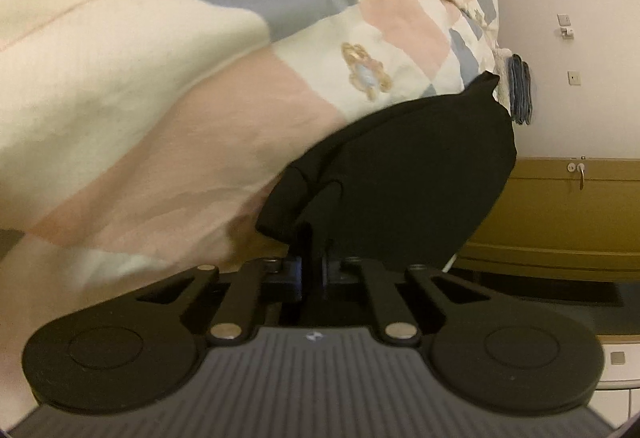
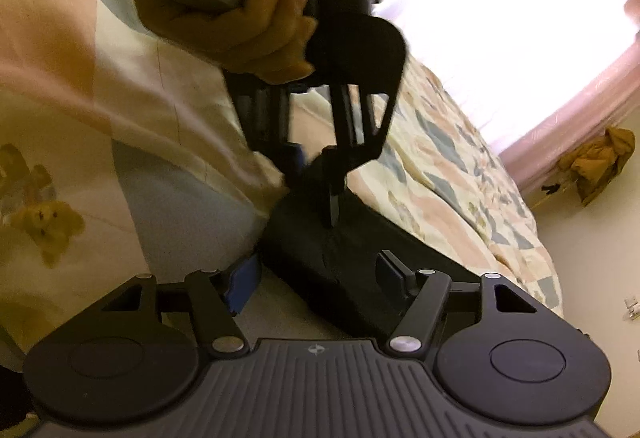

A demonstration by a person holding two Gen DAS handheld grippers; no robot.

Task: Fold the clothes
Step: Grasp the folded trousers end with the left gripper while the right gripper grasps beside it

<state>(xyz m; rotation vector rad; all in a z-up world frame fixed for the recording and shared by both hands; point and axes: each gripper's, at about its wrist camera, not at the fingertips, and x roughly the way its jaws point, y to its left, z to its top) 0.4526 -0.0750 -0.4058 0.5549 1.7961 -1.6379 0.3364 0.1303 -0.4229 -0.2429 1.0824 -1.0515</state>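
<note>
A: Where's the black garment (image 1: 404,174)?

B: On the bed, lying on the patchwork quilt (image 1: 168,50). The left gripper (image 1: 314,238) is pinched tight on a fold of it, straight ahead of its fingers. The right gripper (image 2: 316,278) is spread wide, the cloth just in front of it and between its fingers, nothing held.

A: So how should the fold go?

B: I'd bring the right one in on the near edge beside the left, pinch through all layers, then lift both level so the edge stays straight. One grip alone will probably let the cloth sag and bunch.

A: And the surface?

B: Soft, puffy quilt, so it may give under pressure; smooth the fold rather than press hard.

A: The room?

B: Beyond the left gripper, a stack of folded cloth (image 1: 518,90) and a wooden cabinet (image 1: 568,210). Past the right, a bright window with pink curtains (image 2: 568,110).
</note>
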